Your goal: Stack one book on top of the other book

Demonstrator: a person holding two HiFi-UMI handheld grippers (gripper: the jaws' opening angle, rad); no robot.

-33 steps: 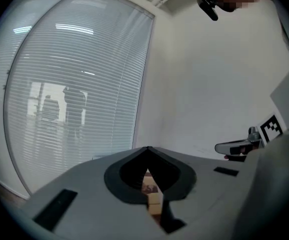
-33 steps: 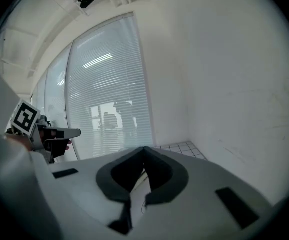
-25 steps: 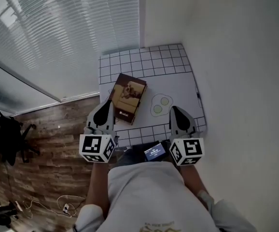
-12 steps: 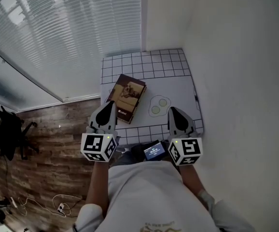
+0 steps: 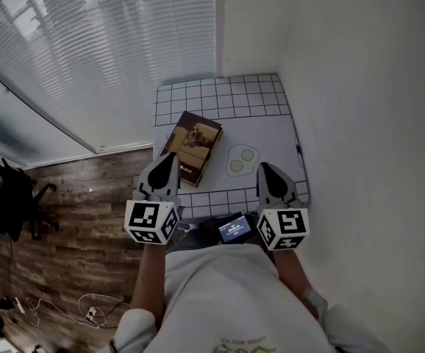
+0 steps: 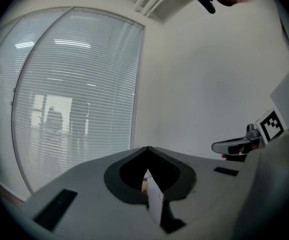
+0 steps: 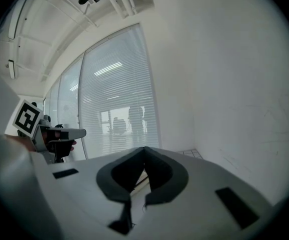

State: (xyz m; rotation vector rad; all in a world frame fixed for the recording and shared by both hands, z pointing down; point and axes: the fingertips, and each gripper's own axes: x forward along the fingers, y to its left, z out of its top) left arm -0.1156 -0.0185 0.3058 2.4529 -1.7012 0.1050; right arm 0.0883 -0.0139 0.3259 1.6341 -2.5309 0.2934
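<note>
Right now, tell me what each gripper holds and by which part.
Nothing. The left gripper and the right gripper are both shut and empty; the book lies free on the table.

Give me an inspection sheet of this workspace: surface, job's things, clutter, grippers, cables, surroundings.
Surface: small table in a corner, white top with grid squares at its far and near edges and an egg-shaped marking with two green circles printed on it.
Job's things: brown book lies flat, left of the marking; whether a second book lies under it cannot be told.
Clutter: a small lit screen by the near edge, between the marker cubes.
Grippers: left gripper and right gripper both shut, empty, near the table's front edge.
Cables: one cable on the wooden floor.
Surroundings: blinds, white wall, black chair.
</note>
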